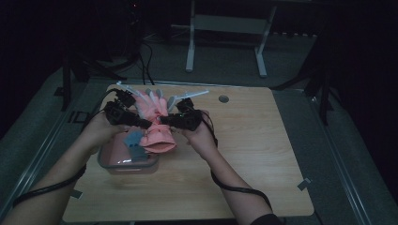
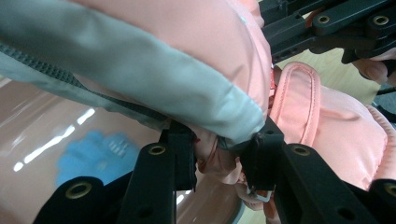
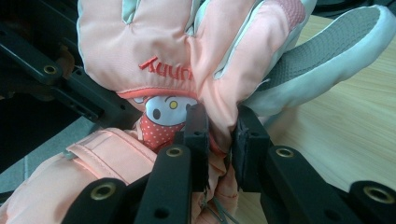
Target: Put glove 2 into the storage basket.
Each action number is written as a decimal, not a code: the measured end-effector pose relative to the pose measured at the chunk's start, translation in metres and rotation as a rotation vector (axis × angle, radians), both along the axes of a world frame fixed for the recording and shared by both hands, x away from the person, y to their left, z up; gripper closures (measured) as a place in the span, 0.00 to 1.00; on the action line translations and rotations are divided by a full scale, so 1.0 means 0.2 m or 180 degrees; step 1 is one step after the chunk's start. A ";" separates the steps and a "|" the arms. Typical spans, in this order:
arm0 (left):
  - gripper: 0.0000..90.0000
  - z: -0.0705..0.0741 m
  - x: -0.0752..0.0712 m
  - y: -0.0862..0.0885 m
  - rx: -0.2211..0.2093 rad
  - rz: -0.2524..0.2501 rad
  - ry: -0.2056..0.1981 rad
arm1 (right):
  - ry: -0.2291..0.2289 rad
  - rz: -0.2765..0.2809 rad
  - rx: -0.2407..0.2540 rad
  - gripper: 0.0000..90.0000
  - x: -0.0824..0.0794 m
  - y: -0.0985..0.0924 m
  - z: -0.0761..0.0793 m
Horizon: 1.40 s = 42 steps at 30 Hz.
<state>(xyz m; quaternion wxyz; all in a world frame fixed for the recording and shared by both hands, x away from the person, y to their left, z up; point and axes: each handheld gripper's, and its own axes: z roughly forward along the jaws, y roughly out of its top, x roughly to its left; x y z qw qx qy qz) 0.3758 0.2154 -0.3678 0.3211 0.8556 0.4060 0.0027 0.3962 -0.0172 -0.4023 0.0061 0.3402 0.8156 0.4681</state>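
A salmon-pink padded glove [image 1: 157, 136] with pale grey fingers hangs above the table, stretched between both grippers. My left gripper [image 1: 141, 123] is shut on its fabric from the left, and my right gripper [image 1: 168, 123] is shut on it from the right. In the left gripper view the jaws [image 2: 219, 140] pinch a bunched fold under the glove [image 2: 187, 37]. In the right gripper view the jaws [image 3: 219, 126] squeeze a fold of the glove [image 3: 140, 37] beside a cartoon-face patch [image 3: 163, 109]. The glove's cuff droops over a clear container [image 1: 112, 164].
The clear plastic container [image 2: 46, 121] sits near the table's front left and holds a blue item [image 1: 133, 140]. The wooden table [image 1: 244, 154] has a round grommet hole [image 1: 223, 99] at the back. A white desk frame [image 1: 225, 28] stands on the floor beyond.
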 end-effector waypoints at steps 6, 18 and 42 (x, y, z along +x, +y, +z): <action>0.76 -0.02 -0.01 0.18 0.0116 0.0101 0.0038 | 0.0034 0.0075 0.0057 0.86 0.02 0.20 -0.04; 0.76 -0.28 0.07 0.33 0.0236 0.0061 0.0351 | 0.0306 0.0101 -0.0106 0.86 0.07 0.42 -0.28; 0.73 -0.55 0.14 0.33 0.0054 0.0189 0.0725 | 0.0426 0.0103 -0.0806 0.72 0.11 0.46 -0.46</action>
